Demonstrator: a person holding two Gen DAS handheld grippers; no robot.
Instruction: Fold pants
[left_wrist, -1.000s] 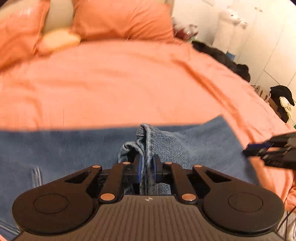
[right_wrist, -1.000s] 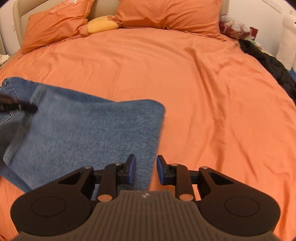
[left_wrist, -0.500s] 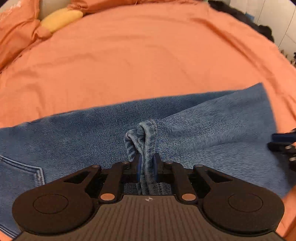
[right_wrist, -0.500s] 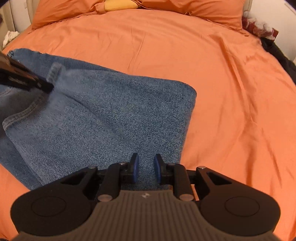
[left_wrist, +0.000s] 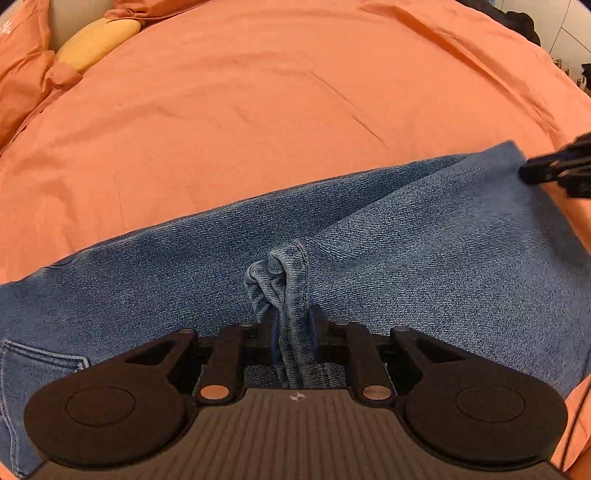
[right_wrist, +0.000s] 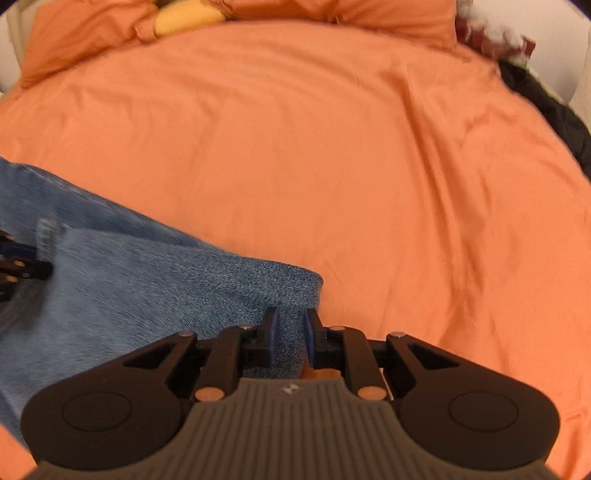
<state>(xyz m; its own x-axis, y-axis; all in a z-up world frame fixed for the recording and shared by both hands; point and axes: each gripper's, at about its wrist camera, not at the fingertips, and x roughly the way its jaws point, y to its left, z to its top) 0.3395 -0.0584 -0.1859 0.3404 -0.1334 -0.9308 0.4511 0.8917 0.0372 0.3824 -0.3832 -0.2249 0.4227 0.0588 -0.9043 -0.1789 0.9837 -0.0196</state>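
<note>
An orange bed is filling both views, its cover lying mostly smooth with a few shallow creases. Orange pillows are leaning at the head of it, with a yellow cushion wedged between them. Dark clothing is lying along the bed's far right edge in the right wrist view.

The blue denim pants are lying flat across the near part of the bed, folded over so that one layer is resting on another; a back pocket is showing at the lower left of the left wrist view.

The left gripper is pinching a bunched hem of the pants, the fabric gathered and standing up between its two fingers. The right gripper is sitting over the folded corner of the pants with its fingers slightly apart; denim is showing in the gap, but whether the fingers are actually pressing it cannot be told.
</note>
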